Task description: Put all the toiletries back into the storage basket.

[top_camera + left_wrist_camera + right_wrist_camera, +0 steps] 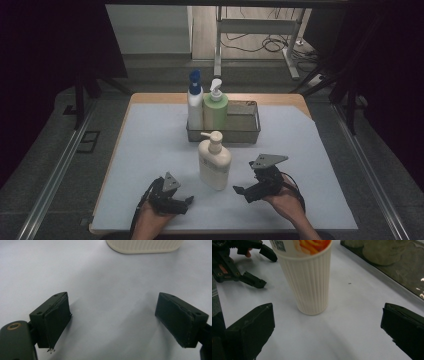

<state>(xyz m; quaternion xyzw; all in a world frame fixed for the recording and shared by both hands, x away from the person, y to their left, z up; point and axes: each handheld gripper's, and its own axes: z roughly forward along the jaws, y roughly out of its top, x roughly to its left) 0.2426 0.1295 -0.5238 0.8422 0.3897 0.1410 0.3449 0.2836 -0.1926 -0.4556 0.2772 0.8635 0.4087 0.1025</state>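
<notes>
A cream pump bottle (215,160) stands upright on the pale mat, just in front of a metal basket (245,134). My left gripper (186,204) rests low at its near left, jaws open and pointing right toward the bottle. In the left gripper view the bottle's ribbed base (145,246) sits beyond the wide-open gripper (113,307), which holds nothing. My right gripper (241,194) is at the bottle's near right, open. In the right gripper view the ribbed bottle (309,282) stands ahead of the open gripper (328,315), apart from it.
The basket holds a white bottle with a blue cap (194,102) and a green pump bottle (215,109) at its left end. The other gripper (237,260) shows beyond the bottle in the right gripper view, with the basket wall (387,270) at the right. Bare mat (150,150) lies left.
</notes>
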